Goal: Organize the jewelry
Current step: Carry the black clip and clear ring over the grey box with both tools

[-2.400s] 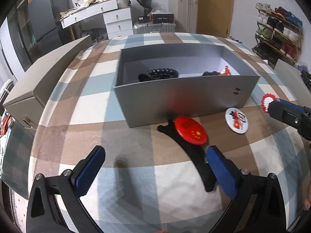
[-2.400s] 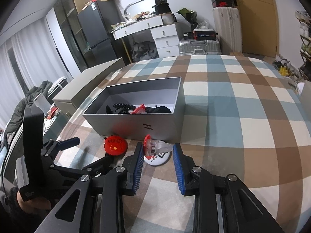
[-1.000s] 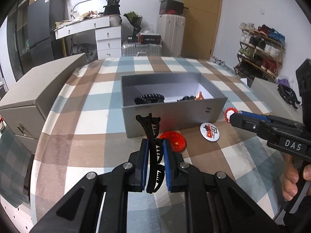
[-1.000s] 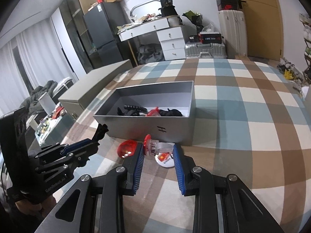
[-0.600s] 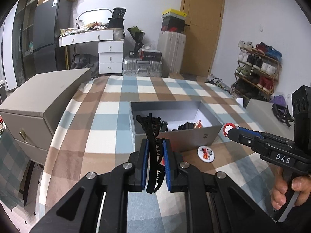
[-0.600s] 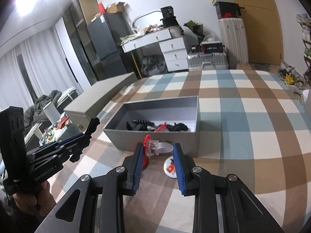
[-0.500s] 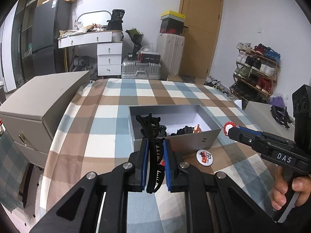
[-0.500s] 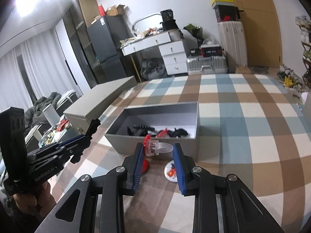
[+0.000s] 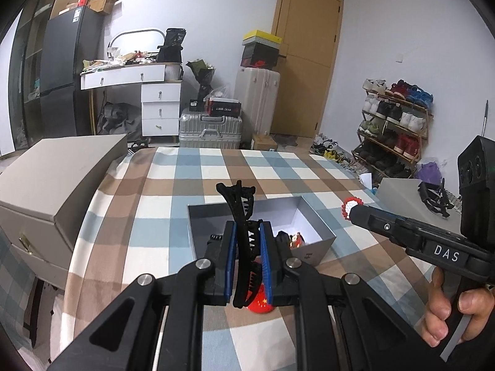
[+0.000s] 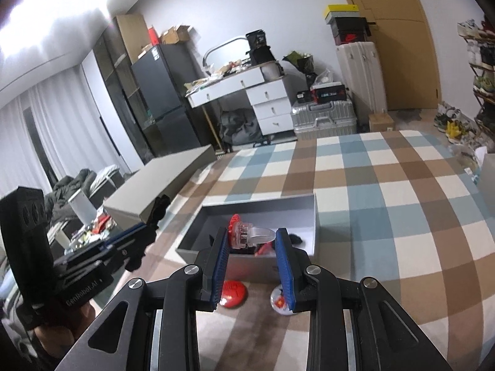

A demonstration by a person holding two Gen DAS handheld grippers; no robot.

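Both grippers have lifted their catches off the tabletop (image 9: 154, 216). The left gripper (image 9: 247, 259) pinches the black hair claw (image 9: 239, 216); the right gripper (image 10: 252, 256) pinches a red-and-clear clip (image 10: 247, 235). Both hang above the grey box (image 10: 311, 216), ready to drop.

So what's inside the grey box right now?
Inside the grey box are black hair clips and something red. The right hand-held gripper and its clear clip cover the middle.

The left gripper (image 9: 247, 241) clamps a black hair claw (image 9: 239, 213) above the grey box (image 9: 315, 247).
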